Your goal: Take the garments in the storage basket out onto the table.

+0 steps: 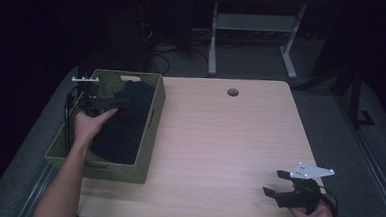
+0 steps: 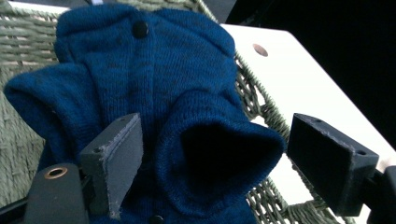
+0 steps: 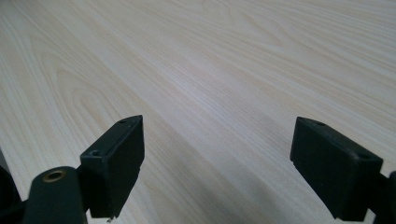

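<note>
Dark room w/ desk legs and cables at the back; pale wood table (image 1: 219,140) in front, a round hole (image 1: 233,92) near its far edge. Green woven basket (image 1: 152,136) sits on the table's left end, and in it lies a dark blue knit cardigan (image 1: 122,127), bunched, w/ black buttons down the front. Left gripper (image 1: 118,103) hovers over the basket, jaws wide apart; in the left gripper view they straddle a raised fold of the cardigan (image 2: 187,140), prob. a sleeve opening, one pad close to the knit, the other well off it, so nothing's gripped yet. Right gripper (image 1: 277,183) rests near the table's front right corner, jaws also spread, holding nothing, bare wood ahead of it. Handling, as I judge it: cardigan is soft, light, floppy, no stiffness at all; it'll sag and drape once lifted, and loose parts could snag on the basket rim. Knit isn't slippery, pads should bite fine, not fragile either, tho buttons are best avoided. Best hold prob. that standing fold btwn the jaws: thick enough to pinch several layers at once. A thin single layer might slip out or just stretch.
</note>
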Demonstrator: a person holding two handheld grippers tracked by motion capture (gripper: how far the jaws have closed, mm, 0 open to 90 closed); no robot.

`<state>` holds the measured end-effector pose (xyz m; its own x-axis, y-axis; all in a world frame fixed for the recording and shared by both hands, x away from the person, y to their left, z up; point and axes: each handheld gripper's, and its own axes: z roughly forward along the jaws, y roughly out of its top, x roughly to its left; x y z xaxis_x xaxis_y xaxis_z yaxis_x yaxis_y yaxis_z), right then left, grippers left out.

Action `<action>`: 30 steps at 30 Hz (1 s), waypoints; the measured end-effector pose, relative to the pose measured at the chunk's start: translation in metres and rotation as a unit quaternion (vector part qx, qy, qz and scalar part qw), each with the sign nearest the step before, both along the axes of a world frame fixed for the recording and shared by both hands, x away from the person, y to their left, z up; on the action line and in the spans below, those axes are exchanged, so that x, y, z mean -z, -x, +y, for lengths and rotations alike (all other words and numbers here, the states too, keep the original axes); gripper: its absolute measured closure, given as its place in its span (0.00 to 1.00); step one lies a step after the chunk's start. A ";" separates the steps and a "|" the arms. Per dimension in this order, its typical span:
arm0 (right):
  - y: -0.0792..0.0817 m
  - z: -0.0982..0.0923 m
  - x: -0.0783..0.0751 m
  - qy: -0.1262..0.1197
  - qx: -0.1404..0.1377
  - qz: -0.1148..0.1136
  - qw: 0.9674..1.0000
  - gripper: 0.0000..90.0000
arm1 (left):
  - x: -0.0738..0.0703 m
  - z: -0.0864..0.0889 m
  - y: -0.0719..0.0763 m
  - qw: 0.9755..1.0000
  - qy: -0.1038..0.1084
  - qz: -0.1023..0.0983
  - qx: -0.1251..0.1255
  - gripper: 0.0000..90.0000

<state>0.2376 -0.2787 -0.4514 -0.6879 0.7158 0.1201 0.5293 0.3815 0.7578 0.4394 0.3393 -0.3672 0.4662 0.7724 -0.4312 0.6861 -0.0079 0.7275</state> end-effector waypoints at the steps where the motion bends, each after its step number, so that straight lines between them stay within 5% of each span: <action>1: 0.000 0.000 0.000 0.000 -0.001 0.000 1.000 0.19 | 0.001 0.000 0.000 1.000 -0.004 0.001 -0.002 0.20; 10: -0.001 0.003 0.001 0.004 -0.004 0.006 1.000 0.19 | 0.010 -0.007 -0.008 0.999 -0.015 0.042 0.010 0.20; 13: -0.001 0.003 0.001 0.004 -0.005 0.006 1.000 0.19 | 0.010 -0.009 -0.009 0.999 -0.018 0.048 0.013 0.33; 20: 0.000 0.004 0.001 0.003 -0.008 0.007 1.000 0.20 | 0.008 -0.015 -0.006 0.998 -0.039 0.039 0.038 0.86; 24: 0.000 0.004 0.001 0.003 -0.008 0.007 1.000 0.20 | 0.004 -0.012 -0.001 0.998 -0.034 0.031 0.032 0.92; 30: 0.000 0.004 0.001 0.003 -0.007 0.006 1.000 0.20 | -0.007 -0.005 0.011 0.999 0.001 0.019 0.027 0.93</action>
